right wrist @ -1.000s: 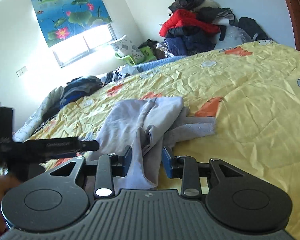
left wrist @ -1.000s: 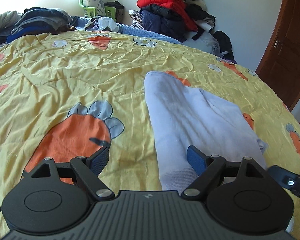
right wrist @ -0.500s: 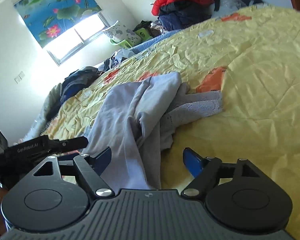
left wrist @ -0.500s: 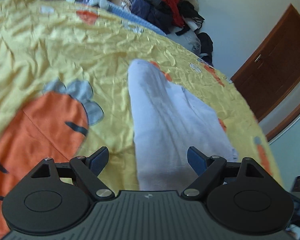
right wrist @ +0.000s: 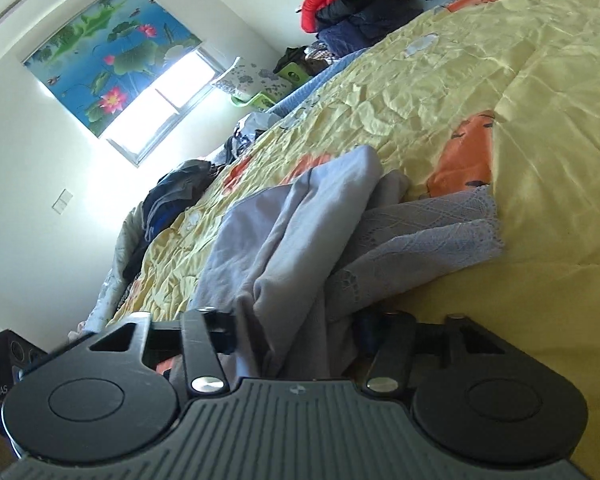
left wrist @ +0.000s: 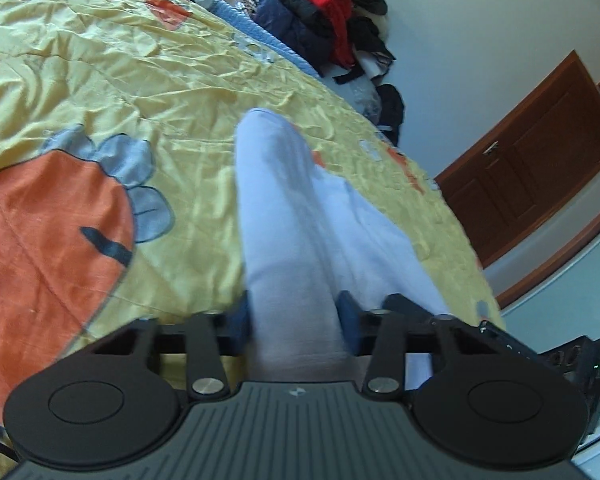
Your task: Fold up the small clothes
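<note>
On yellow bedspread (left wrist: 148,92): garment (left wrist: 292,220); lace trim (right wrist: 432,228) right-view only.

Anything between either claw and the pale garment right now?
Nothing visible. The left claw is closed on the near end of the pale garment, and the right claw is closed on its bunched fabric.

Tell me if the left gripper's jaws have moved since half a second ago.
Yes. The left gripper has closed: its fingers, then spread wide with the lilac garment loose between them, now press against both sides of it on the yellow bedspread.
</note>
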A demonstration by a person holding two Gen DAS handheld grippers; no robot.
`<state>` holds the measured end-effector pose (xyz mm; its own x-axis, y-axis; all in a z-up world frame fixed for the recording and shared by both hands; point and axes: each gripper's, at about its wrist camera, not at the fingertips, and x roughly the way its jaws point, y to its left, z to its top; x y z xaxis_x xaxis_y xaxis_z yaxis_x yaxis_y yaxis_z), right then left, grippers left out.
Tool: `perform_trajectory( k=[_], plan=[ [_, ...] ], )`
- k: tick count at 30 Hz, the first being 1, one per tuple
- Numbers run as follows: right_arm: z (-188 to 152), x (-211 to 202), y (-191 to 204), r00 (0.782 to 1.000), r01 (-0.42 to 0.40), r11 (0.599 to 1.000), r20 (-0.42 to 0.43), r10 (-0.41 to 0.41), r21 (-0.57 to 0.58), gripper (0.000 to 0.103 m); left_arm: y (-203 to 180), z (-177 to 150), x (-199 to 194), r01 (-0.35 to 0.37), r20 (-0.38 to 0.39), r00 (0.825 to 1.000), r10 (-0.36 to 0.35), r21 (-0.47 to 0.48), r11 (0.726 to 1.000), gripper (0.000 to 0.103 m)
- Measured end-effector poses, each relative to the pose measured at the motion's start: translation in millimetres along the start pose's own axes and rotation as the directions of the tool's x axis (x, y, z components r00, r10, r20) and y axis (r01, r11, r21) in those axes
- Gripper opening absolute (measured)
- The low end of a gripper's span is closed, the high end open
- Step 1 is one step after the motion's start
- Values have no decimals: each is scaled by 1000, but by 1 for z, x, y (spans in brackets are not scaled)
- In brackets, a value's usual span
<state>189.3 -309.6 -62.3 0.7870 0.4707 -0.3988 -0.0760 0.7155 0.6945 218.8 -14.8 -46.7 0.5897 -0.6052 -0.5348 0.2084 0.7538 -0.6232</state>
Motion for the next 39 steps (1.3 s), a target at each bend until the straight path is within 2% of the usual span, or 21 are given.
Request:
perform_trajectory(
  k=[3,6,12,14,16,18,22,25,27,29,30,33,34,35,36,38,39],
  plan=[
    [-2,1,-1,1000,1,1000,2,-1,6,42,8,0,-4,19,11,1000,-19,-28,999,28],
    [-4,3,3,1000,-2,1000,7,2,27,39,2,-1,-11,-2,42,999,2,1,1000,23],
    [-3,7,25,999,-54,998,7,54,-11,37,-8,13,-42,-50,145,989,38,82,995,22],
    [-4,11,32,998,-57,998,-2,57,-40,37,-6,14,-47,-68,144,988,54,89,994,22],
    [-7,16,34,999,-38,998,-28,36,-46,38,-1,12,-45,-97,107,990,88,85,992,22],
    [-12,19,34,999,6,998,-47,-9,-60,40,6,8,-39,-120,68,991,116,69,990,23],
    [-18,10,33,998,27,998,-48,-30,-55,47,16,4,-44,-124,71,990,123,12,992,28],
    [-20,-10,38,997,77,990,-15,-80,-119,52,8,4,-54,-198,113,975,189,75,977,36],
    [-26,-28,48,988,150,972,54,-142,-183,52,0,0,-61,-288,160,950,267,128,949,57],
    [-35,-42,68,970,232,927,142,-197,-295,48,-9,-5,-66,-362,198,924,328,167,917,60],
    [-40,-46,78,966,245,902,164,-198,-356,48,-11,-8,-68,-379,203,918,342,184,907,61],
    [-56,-48,105,985,172,832,112,-133,-528,48,-16,-17,-69,-405,197,909,367,212,889,70],
    [-63,-45,113,988,155,805,86,-129,-573,51,-17,-20,-70,-411,205,906,370,220,885,70],
    [-69,-40,118,988,151,781,67,-140,-606,46,-18,-23,-71,-422,215,901,378,229,877,70],
    [-75,-34,120,985,159,762,54,-162,-628,46,-19,-26,-71,-435,223,894,387,237,869,70],
    [-81,-23,120,975,191,753,36,-218,-630,47,-21,-29,-72,-447,231,889,396,248,859,71],
    [-83,-22,118,975,191,766,26,-223,-614,47,-22,-31,-73,-452,234,887,399,256,855,72]
  ],
)
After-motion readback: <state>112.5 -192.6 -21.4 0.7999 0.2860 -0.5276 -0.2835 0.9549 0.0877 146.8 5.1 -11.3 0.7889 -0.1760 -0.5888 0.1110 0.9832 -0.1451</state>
